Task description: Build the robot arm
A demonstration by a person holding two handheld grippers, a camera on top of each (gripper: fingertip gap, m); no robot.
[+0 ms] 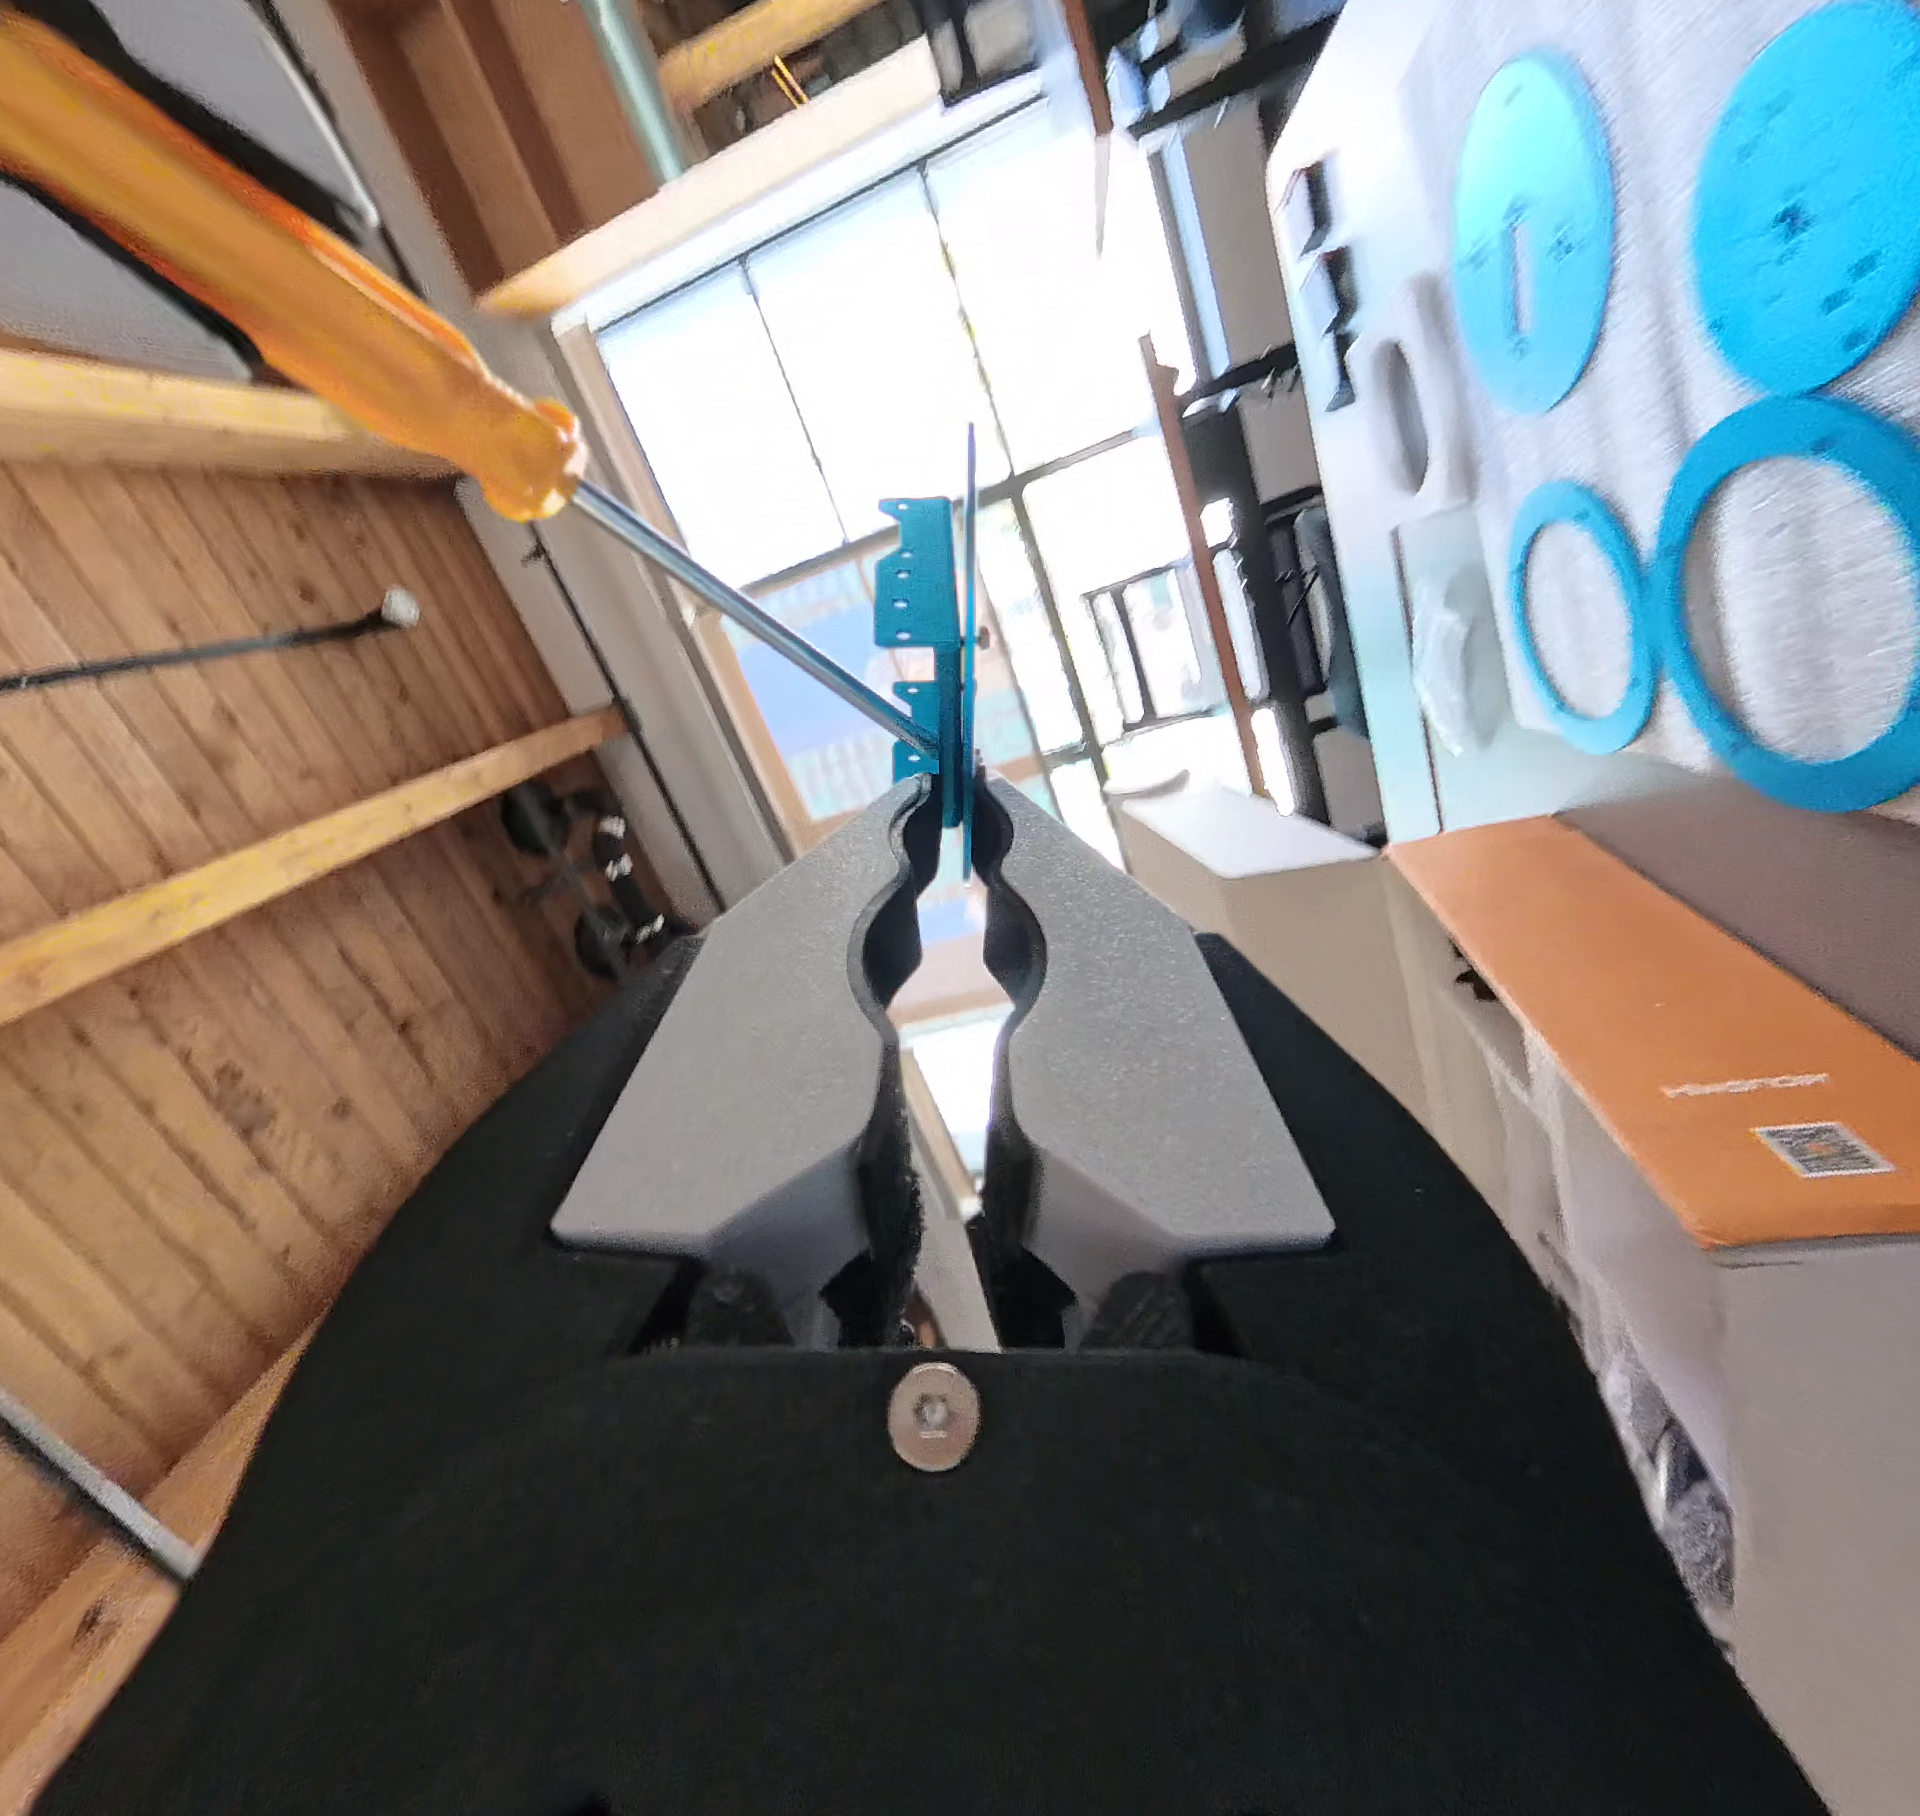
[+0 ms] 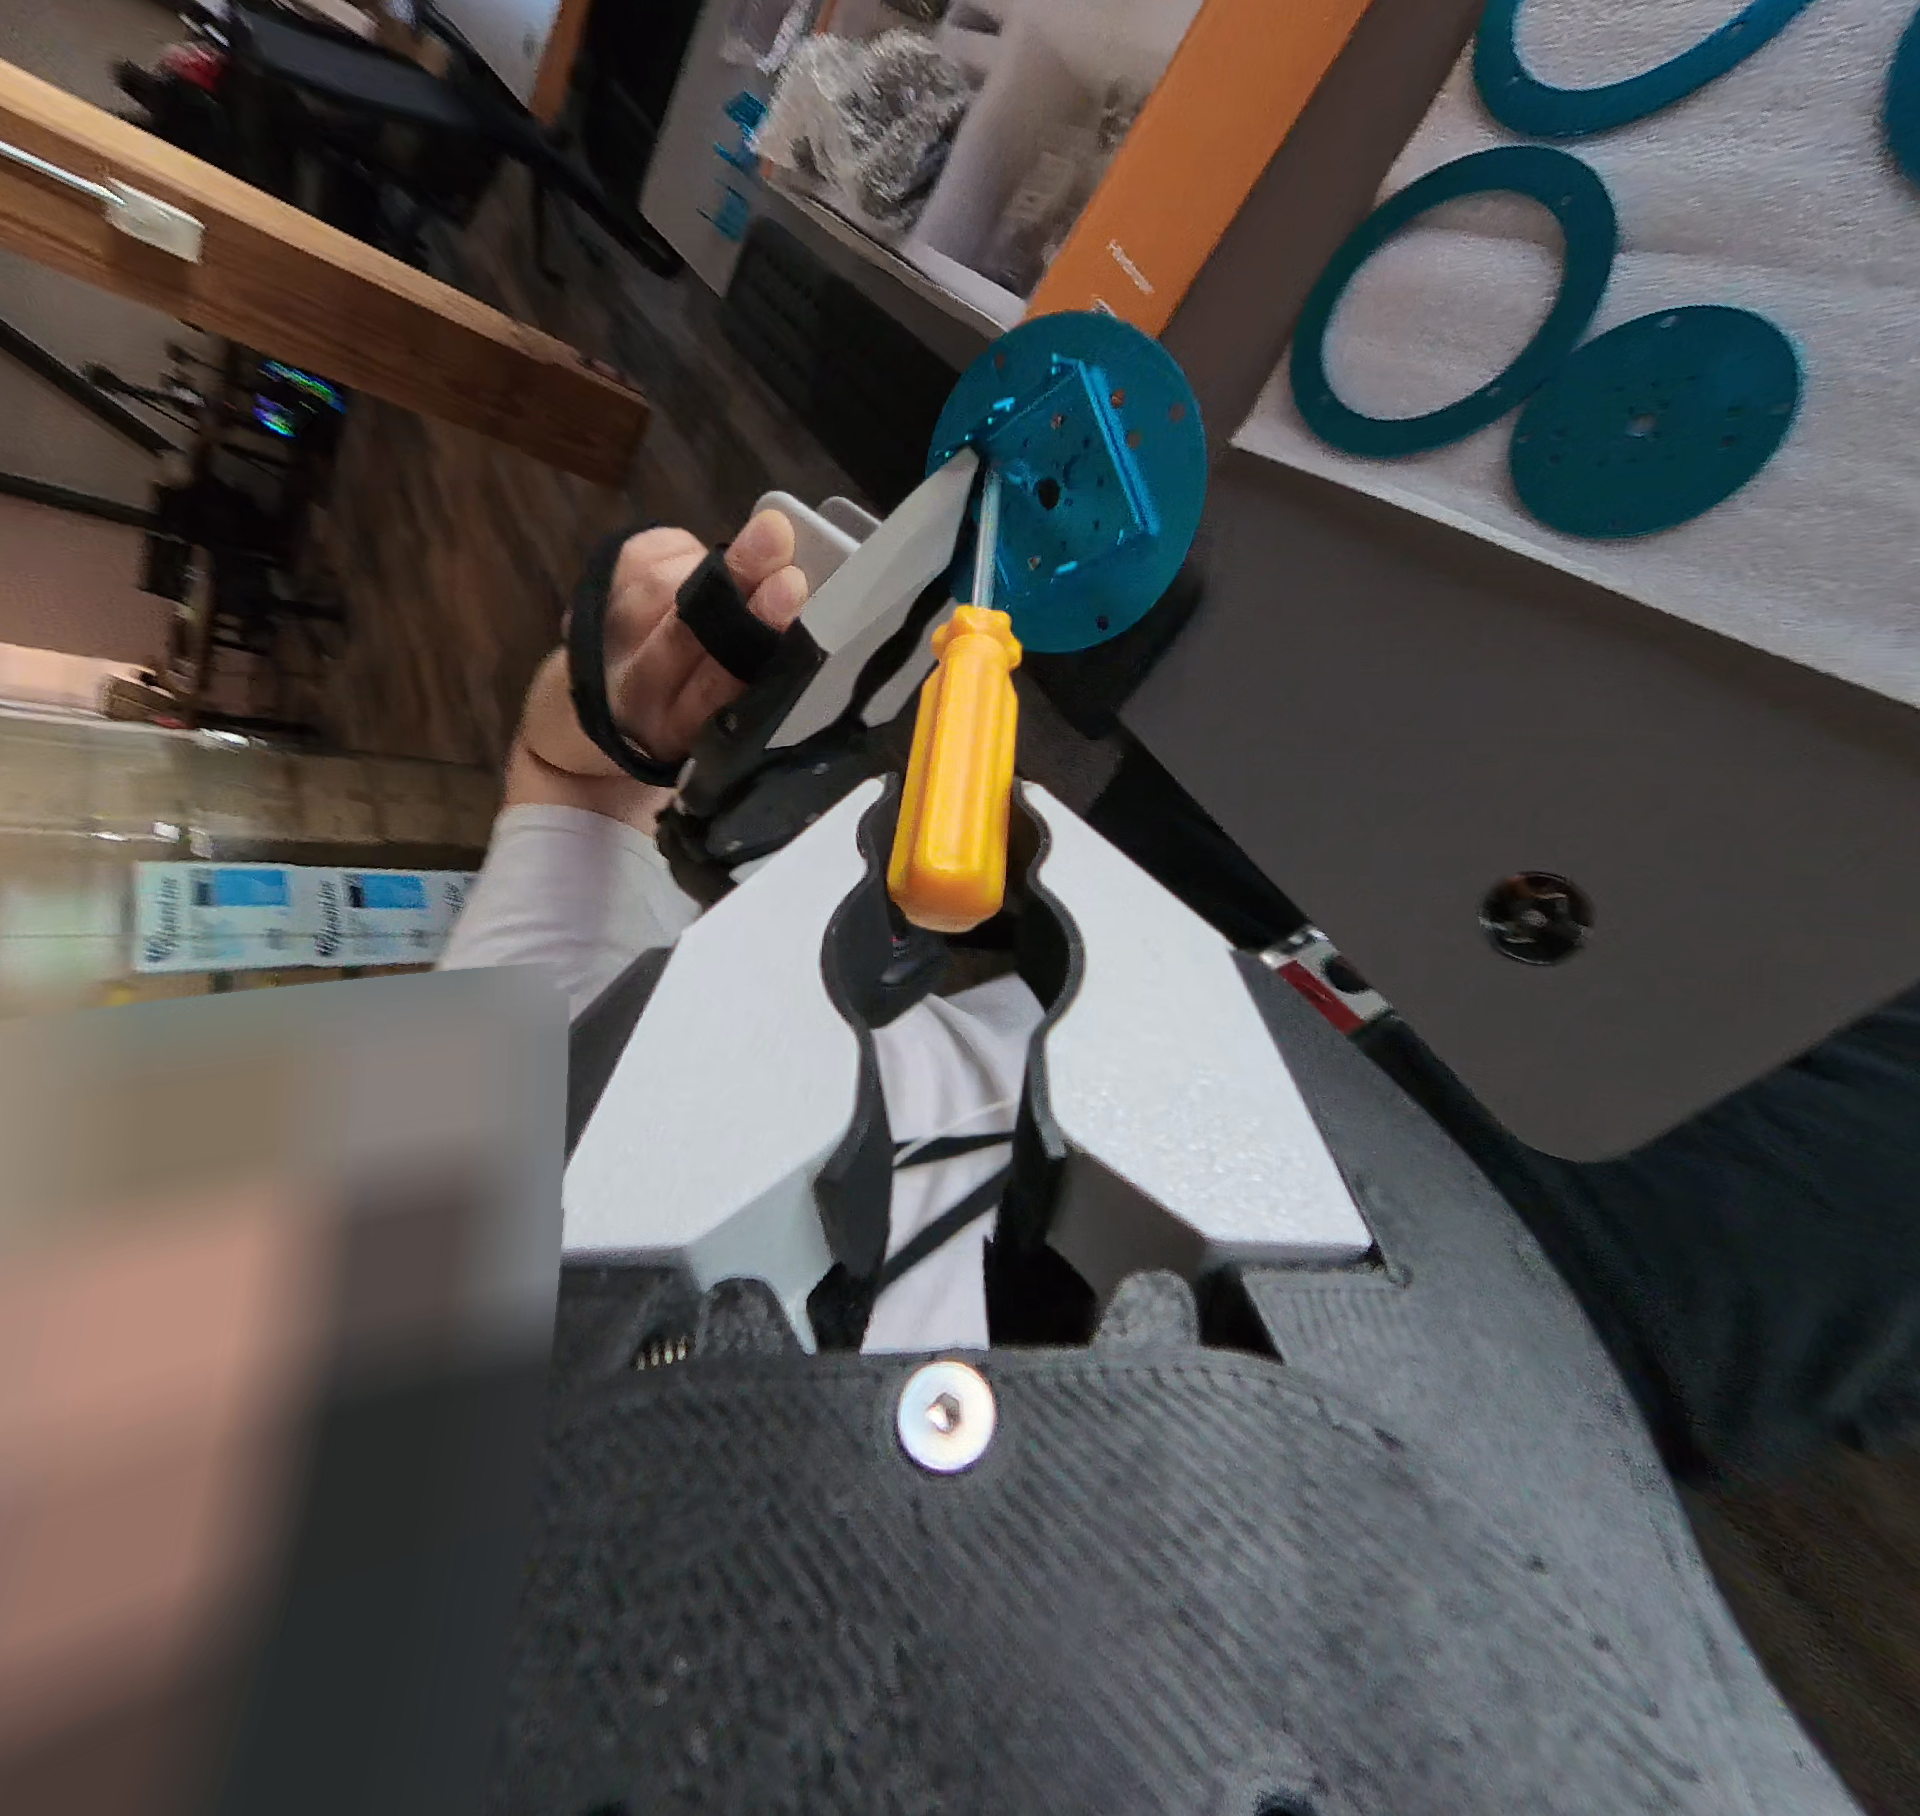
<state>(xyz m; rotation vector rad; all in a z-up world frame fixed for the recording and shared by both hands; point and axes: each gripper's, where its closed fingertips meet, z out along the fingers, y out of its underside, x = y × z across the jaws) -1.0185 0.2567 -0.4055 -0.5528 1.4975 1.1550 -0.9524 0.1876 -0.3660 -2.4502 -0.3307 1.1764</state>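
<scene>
One blue disc (image 2: 1081,519) with a blue bracket (image 2: 1091,462) mounted on its face is clamped edge-on in my left tool (image 1: 961,810); the jaws are closed on the lower rim of the disc. In the left wrist view the disc (image 1: 969,644) shows only as a thin vertical edge, with the bracket (image 1: 920,613) standing off its left side.

My right tool (image 2: 951,831) is closed on the orange handle of a screwdriver (image 2: 961,758). The steel shaft runs forward from the handle, and its tip sits against the bracket face near the disc centre. Whether the tip is seated in a screw head I cannot tell; the area is too small and slightly blurred.

My hand (image 2: 675,644), strapped with black bands, holds the left tool from behind, with a white sleeve (image 2: 561,893) below it.

Beyond the held assembly, on the bench (image 2: 1455,727), a white foam sheet (image 2: 1714,239) carries several loose blue parts: two flat rings (image 2: 1340,332) and a drilled solid disc (image 2: 1652,421), lying near one another. An orange box lid (image 2: 1226,104) lies just beside the sheet.
</scene>
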